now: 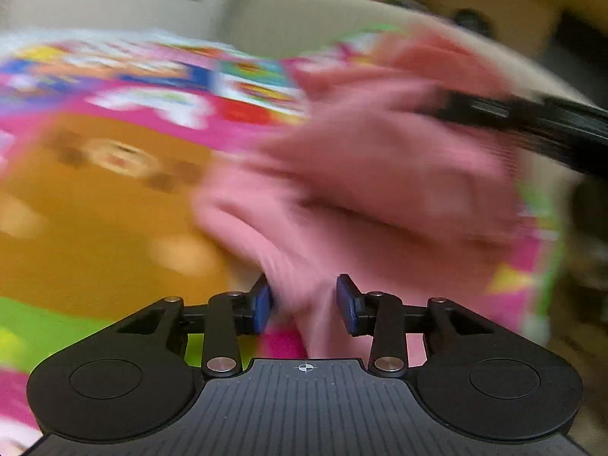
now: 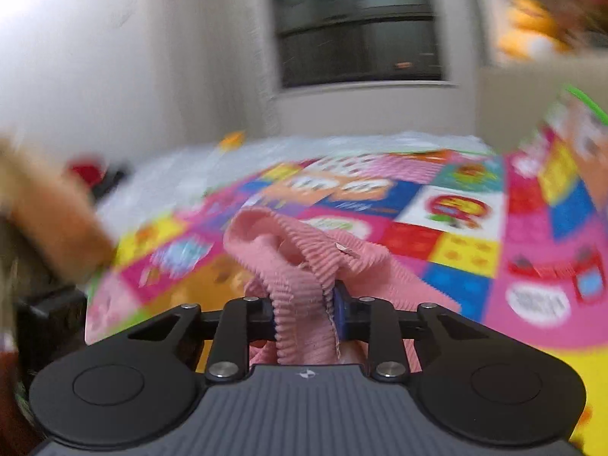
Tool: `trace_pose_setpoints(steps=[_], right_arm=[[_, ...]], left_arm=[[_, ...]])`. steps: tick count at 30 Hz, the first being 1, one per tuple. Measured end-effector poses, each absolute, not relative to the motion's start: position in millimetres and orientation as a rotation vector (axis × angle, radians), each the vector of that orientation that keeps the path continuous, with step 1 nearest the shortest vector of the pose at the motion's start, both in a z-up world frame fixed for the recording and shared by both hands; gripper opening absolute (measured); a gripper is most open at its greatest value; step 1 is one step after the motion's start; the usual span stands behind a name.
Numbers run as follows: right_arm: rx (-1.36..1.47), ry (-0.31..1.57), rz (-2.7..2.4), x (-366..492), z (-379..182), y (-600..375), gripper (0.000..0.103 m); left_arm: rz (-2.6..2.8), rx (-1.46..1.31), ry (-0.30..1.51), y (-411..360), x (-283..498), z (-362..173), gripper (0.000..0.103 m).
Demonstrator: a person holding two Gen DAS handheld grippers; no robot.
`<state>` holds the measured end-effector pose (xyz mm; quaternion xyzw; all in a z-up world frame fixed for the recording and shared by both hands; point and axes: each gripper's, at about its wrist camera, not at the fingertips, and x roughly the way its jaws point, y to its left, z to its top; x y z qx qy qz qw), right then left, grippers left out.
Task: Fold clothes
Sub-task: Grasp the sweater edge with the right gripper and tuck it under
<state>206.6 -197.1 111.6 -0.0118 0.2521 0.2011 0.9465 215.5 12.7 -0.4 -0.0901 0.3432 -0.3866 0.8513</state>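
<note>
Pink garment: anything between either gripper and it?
No. The right gripper is shut on the pink garment; cloth runs between the left gripper pads, over the play mat.

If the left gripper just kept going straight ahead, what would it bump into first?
Probably more of the pink ribbed garment that the left gripper already holds, bunched directly ahead on the colourful patchwork play mat. Blur makes depth uncertain.

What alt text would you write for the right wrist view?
The right hand-held gripper is shut on a bunch of pink ribbed garment, lifted over a colourful play mat. Behind stand a white wall and a dark window.
</note>
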Motion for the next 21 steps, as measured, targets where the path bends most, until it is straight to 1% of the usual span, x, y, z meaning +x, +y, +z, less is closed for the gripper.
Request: trace_pose_setpoints(steps=[1, 4, 5, 7, 9, 13, 17, 19, 21], right_arm=[[-0.094, 0.528, 0.444, 207, 112, -184, 0.022], [-0.261, 0.572, 0.548, 197, 99, -147, 0.019], [-0.323, 0.578, 0.576, 190, 90, -136, 0.019], [-0.479, 0.550, 0.610, 174, 68, -112, 0.019], [-0.557, 0.533, 0.635, 163, 51, -96, 0.019], [-0.622, 0.502, 0.659, 160, 29, -74, 0.020], [-0.664, 0.467, 0.634, 160, 18, -64, 0.023], [-0.637, 0.450, 0.618, 154, 23, -67, 0.030], [-0.581, 0.435, 0.633, 142, 35, -79, 0.061]], left_arm=[[-0.860, -0.179, 0.721, 9, 201, -1, 0.041], [-0.957, -0.167, 0.712, 8, 161, -4, 0.057], [-0.930, -0.188, 0.708, 21, 155, -4, 0.063], [-0.877, -0.230, 0.699, 48, 143, -3, 0.065], [-0.823, -0.272, 0.689, 75, 130, -3, 0.076], [-0.654, -0.391, 0.651, 136, 130, 6, 0.077], [-0.589, -0.437, 0.568, 151, 144, 34, 0.079], [-0.601, -0.418, 0.538, 137, 156, 46, 0.080], [-0.618, -0.392, 0.545, 117, 173, 50, 0.080]])
